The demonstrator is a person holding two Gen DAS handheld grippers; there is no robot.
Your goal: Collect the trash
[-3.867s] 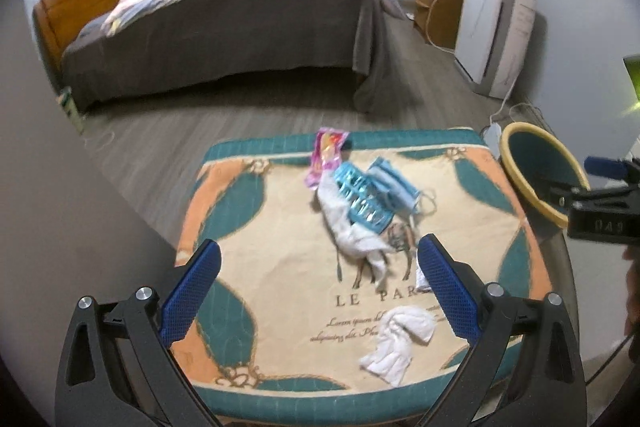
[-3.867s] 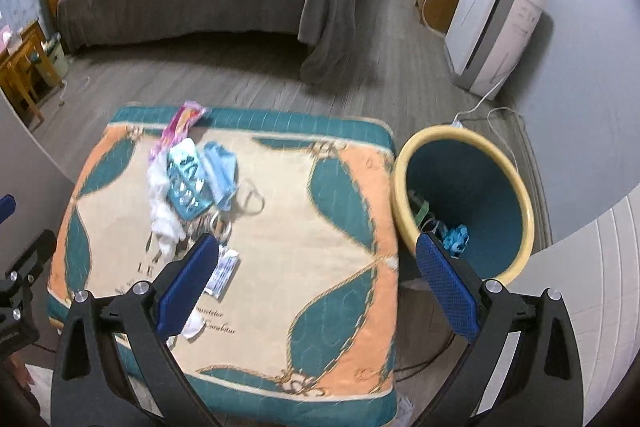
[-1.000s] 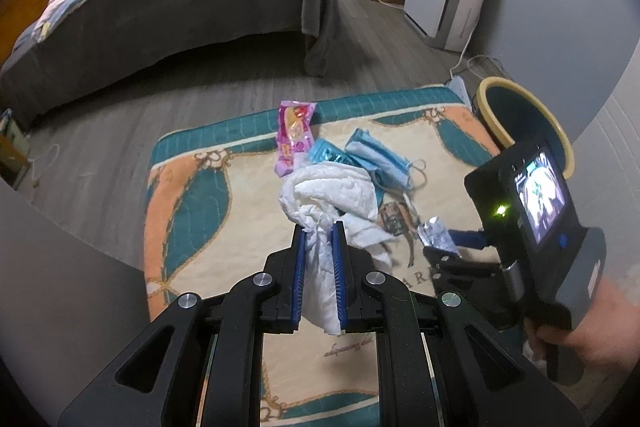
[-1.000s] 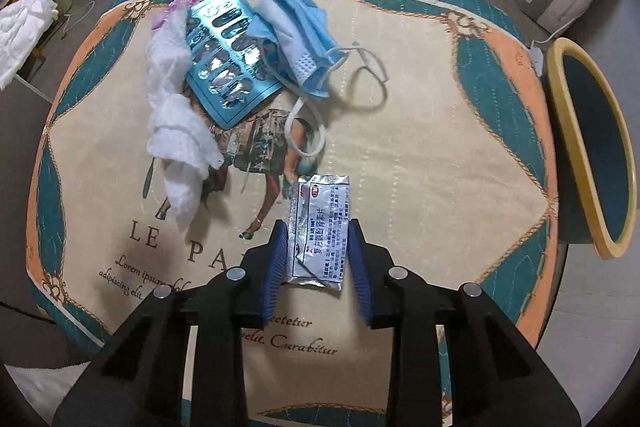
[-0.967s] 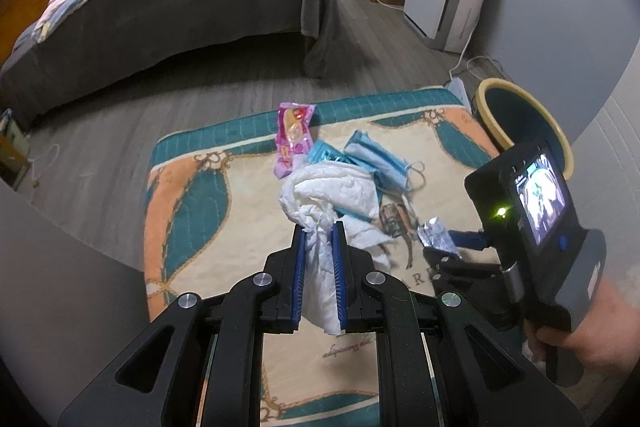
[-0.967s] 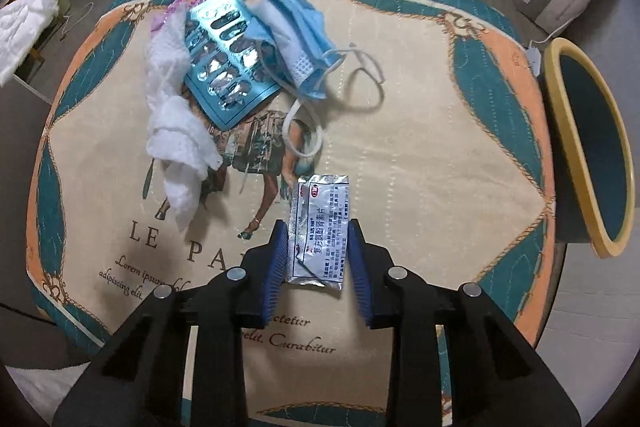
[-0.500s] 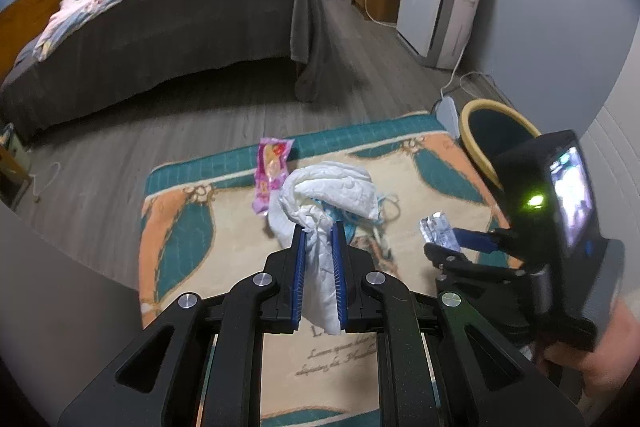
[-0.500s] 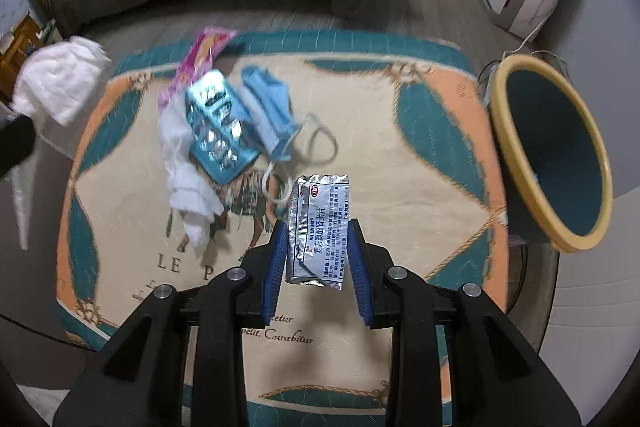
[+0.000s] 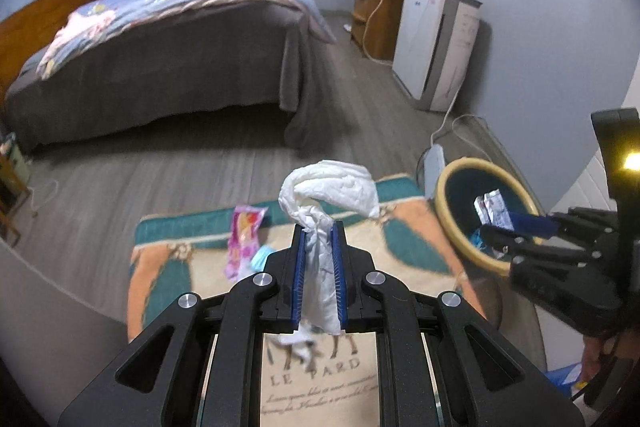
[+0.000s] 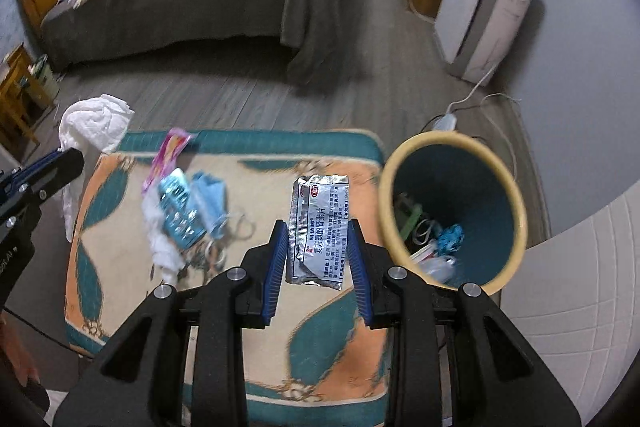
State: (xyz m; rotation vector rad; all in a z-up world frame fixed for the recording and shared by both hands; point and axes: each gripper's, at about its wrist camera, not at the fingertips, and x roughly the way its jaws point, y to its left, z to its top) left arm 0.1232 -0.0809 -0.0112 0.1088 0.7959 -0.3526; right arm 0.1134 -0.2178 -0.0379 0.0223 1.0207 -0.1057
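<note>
Trash partly binned already (image 10: 452, 215). Left gripper (image 9: 318, 255) clamped on tissue (image 9: 330, 187), right gripper (image 10: 318, 247) pinching foil sachet (image 10: 320, 227). Mask (image 10: 210, 197), blister pack (image 10: 178, 205), pink wrapper (image 10: 168, 155) left.

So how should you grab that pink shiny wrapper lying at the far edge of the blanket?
Pinch the pink shiny wrapper across its narrow width, near the far end that reaches the teal blanket border. Come from above: it lies flat and long, and its near end touches the blue blister pack, so that end is crowded.
</note>
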